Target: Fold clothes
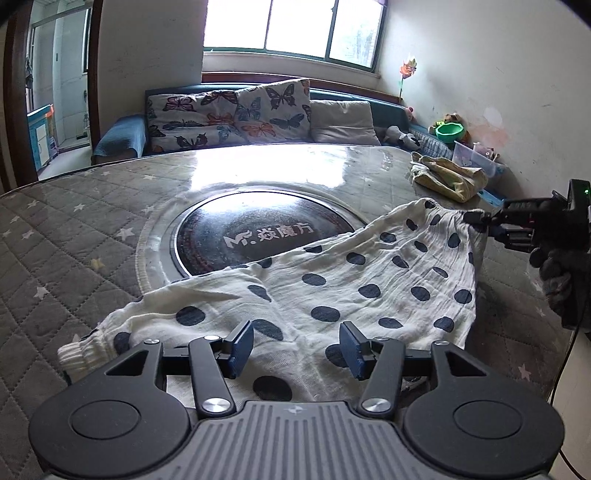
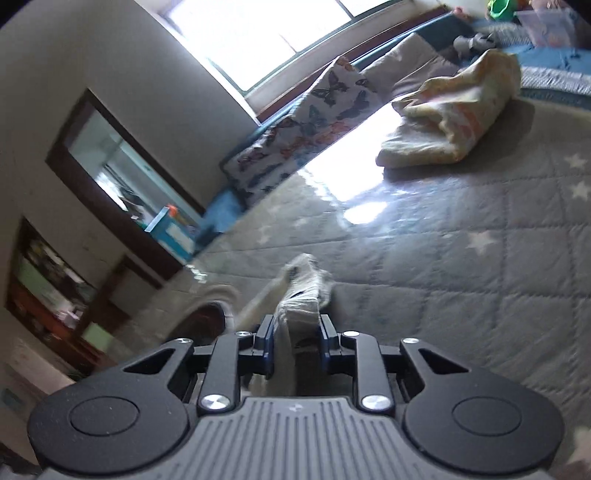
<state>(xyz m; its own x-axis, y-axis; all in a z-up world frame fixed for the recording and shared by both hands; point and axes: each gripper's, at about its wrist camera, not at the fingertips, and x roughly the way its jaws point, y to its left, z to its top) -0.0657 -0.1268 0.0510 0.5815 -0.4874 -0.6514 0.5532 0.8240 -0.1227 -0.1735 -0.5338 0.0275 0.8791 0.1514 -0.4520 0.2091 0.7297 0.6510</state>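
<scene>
– So where are the spotted trousers (image 1: 332,280)?
– Spread near the table's (image 1: 74,221) front edge. The right gripper (image 2: 295,341) pinches their waistband; the left gripper (image 1: 295,347) hangs wide over them.

Daylight pours through the large multi-pane window (image 1: 291,27) at the top centre of the left wrist view, blown out to white. It throws a bright glare patch on the glossy clear cover of the grey star-quilted table (image 1: 269,166). Fisheye bending curves the edges, and the corners go black. The right wrist view is tilted and smeared with motion blur, its own window (image 2: 280,33) overexposed.
</scene>
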